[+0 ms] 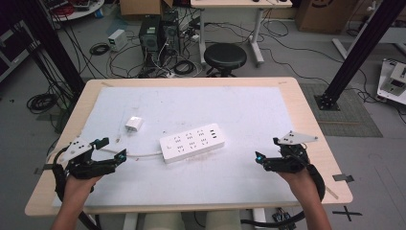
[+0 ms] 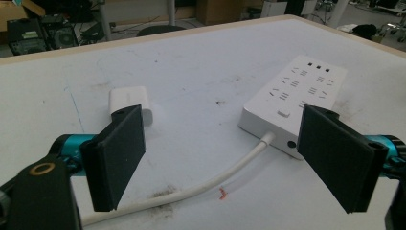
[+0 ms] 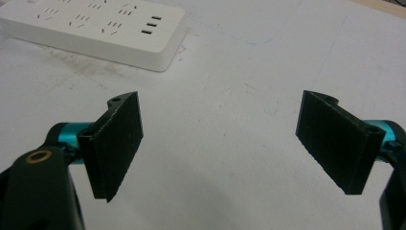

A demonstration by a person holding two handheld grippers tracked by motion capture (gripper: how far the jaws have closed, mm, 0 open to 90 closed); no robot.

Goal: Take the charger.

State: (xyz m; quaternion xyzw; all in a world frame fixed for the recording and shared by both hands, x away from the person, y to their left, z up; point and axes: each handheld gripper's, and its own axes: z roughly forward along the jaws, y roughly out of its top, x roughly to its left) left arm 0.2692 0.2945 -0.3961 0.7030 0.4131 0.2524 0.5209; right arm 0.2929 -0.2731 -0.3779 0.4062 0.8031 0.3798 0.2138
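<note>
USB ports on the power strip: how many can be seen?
3. They sit in a row at the end of the power strip opposite its cable, beside the socket holes. Ports on its hidden sides cannot be excluded.

White power strip (image 1: pixel 193 142) with dark slot markings in rows and three small black ports at one end; white cord (image 2: pixel 201 189) attached. White charger block (image 1: pixel 134 124) seen. Table (image 1: pixel 306 120) edged in light wood, covered by a white mat (image 1: pixel 239 105) smudged with grey marks and a small red fleck. Left gripper (image 1: pixel 111 148) and right gripper (image 1: pixel 266 152) black, teal accents, grey top plates.
</note>
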